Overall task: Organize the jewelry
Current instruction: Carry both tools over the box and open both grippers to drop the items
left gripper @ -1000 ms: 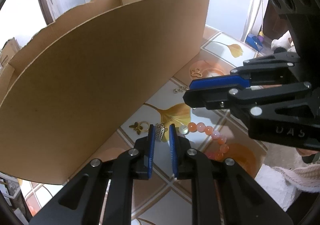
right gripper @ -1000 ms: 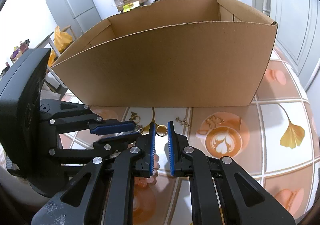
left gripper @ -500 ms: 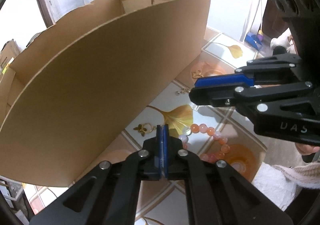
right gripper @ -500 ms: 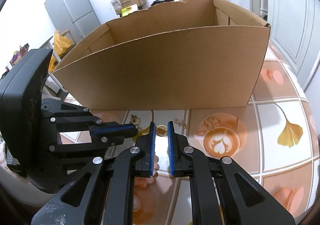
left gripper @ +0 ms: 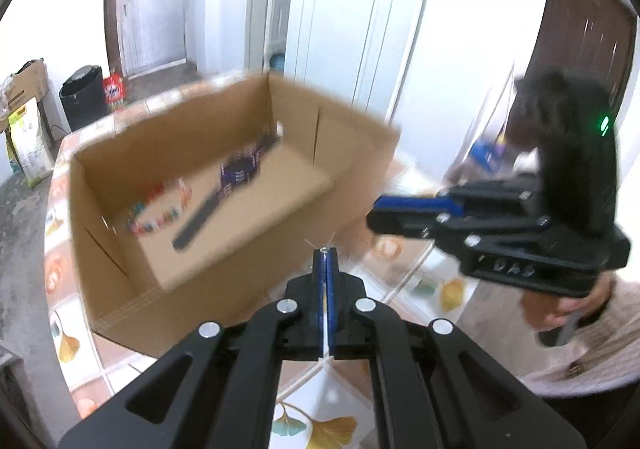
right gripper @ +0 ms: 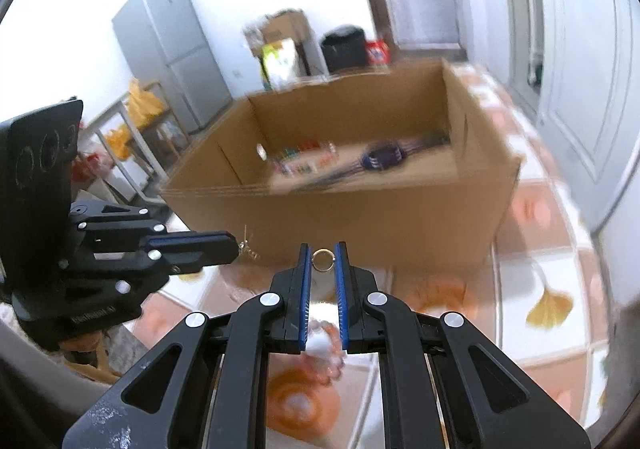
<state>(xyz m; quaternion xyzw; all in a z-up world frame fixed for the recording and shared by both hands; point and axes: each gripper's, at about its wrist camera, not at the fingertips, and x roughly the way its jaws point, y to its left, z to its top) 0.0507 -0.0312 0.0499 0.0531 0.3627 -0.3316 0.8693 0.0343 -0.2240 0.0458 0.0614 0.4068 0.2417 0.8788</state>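
Observation:
My left gripper (left gripper: 326, 252) is shut on a small silver jewelry piece (right gripper: 246, 245), which dangles from its tips in the right wrist view. Beside it, my right gripper (right gripper: 323, 254) is shut on a thin gold ring (right gripper: 323, 260) held between its blue pads. Both hang above the table, just in front of the open cardboard box (left gripper: 132, 309). Inside the box lie a purple bracelet (left gripper: 239, 169), a colourful bead strand (left gripper: 158, 215) and a dark strap (left gripper: 200, 221). A pink bead bracelet (right gripper: 326, 345) lies blurred on the table under the right fingers.
The table (right gripper: 540, 281) has a tile-pattern cover with ginkgo leaves and coffee cups. A person's hand (left gripper: 560, 313) in a cream sleeve holds the right gripper (left gripper: 376, 211). Past the box stand a fridge (right gripper: 172, 49), a black bin (right gripper: 344, 45) and bags.
The left jaws shut on the silver piece on the table. Both grippers then rose with their pieces, and the inside of the box has come into view.

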